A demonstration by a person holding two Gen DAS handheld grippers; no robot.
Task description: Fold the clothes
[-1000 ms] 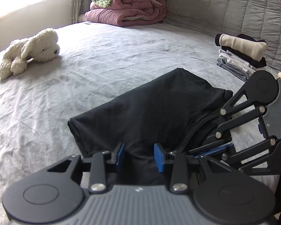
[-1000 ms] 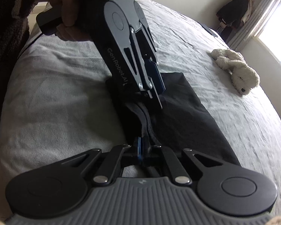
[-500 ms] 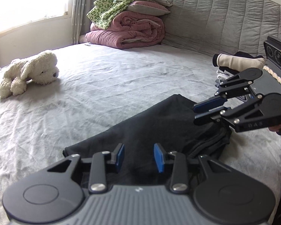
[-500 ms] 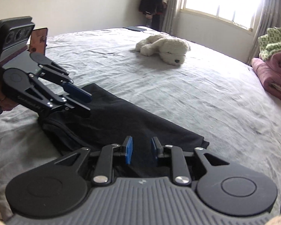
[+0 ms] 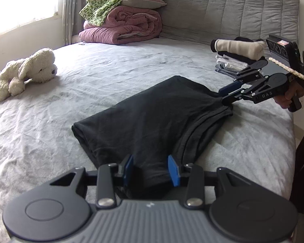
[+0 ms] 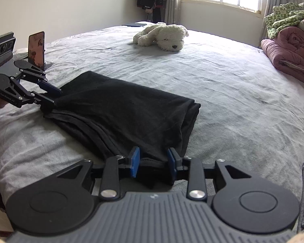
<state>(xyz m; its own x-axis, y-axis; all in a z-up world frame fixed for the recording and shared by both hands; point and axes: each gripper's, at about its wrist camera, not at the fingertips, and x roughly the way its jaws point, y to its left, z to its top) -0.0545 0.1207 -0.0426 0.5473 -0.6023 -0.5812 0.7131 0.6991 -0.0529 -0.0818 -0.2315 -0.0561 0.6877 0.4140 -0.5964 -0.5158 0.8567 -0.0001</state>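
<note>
A black garment [image 5: 152, 117], folded into a long strip, lies on the grey bed sheet [image 5: 111, 70]. My left gripper [image 5: 151, 169] is at one end of it. Its jaws are opening, and the cloth's edge lies between the blue pads without being pinched. My right gripper [image 6: 153, 162] is at the other end of the garment [image 6: 121, 105]. Its jaws are also opening, with the folded edge between the pads. Each wrist view shows the other gripper at the far end: the right gripper [image 5: 222, 96] and the left gripper [image 6: 55, 97].
A white plush dog [image 5: 28, 70] lies on the far side of the bed. A stack of folded clothes [image 5: 235, 60] sits near the quilted headboard [image 5: 233, 16], with pink quilts and a green blanket [image 5: 123, 28] beside it. The bed's edge runs close behind the right gripper.
The right gripper let go of the garment edge beside the left gripper, rolled level and swung out to the garment's other end with its jaws apart. The left gripper shifted slightly.
</note>
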